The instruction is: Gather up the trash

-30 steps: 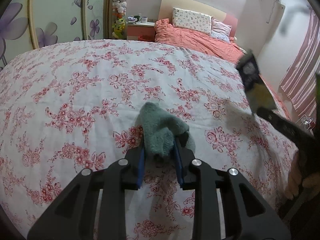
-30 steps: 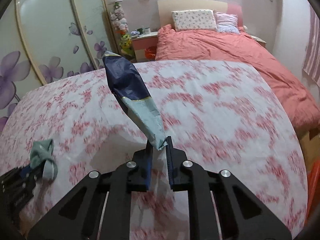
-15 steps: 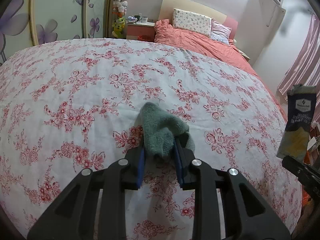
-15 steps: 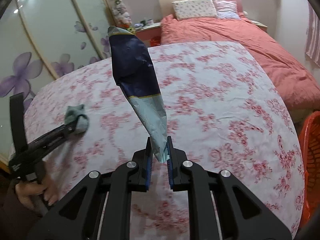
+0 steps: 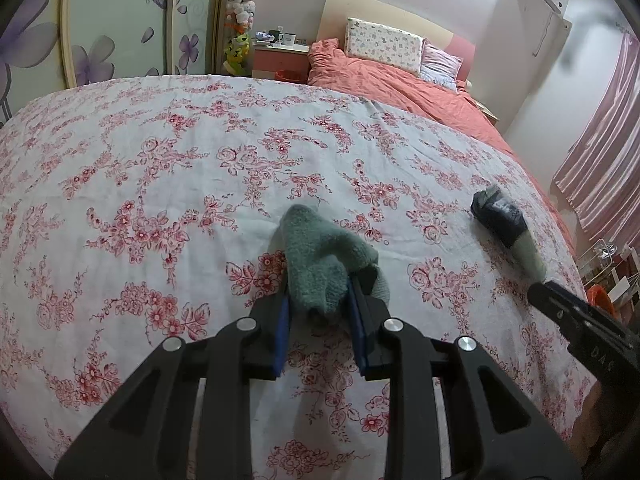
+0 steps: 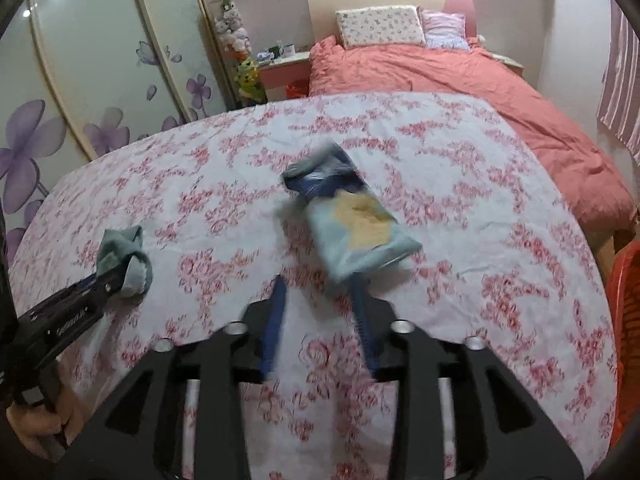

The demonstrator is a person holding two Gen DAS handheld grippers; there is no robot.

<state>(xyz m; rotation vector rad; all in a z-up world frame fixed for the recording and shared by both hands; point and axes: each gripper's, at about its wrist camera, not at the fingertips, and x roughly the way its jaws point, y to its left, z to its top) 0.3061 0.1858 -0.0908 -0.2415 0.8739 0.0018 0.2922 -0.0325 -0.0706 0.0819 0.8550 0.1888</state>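
Observation:
My left gripper (image 5: 318, 304) is shut on a grey-green sock (image 5: 320, 256) that rests on the floral sheet (image 5: 160, 184). It also shows at the left of the right wrist view (image 6: 120, 276) with the sock (image 6: 120, 248). My right gripper (image 6: 318, 288) is open, and a dark blue and pale snack bag (image 6: 348, 220) lies just beyond its fingertips on the sheet, blurred. The bag also shows in the left wrist view (image 5: 506, 228), ahead of the right gripper's tip (image 5: 544, 292).
An orange basket (image 6: 624, 340) stands off the bed's right side. A bed with a salmon duvet (image 6: 460, 92) and pillows lies behind. A nightstand (image 5: 280, 56) and floral wardrobe doors (image 5: 100, 28) are at the back left.
My right gripper has opened and let go of the snack bag, which dropped from upright onto the sheet. My left gripper stays shut on the sock in place.

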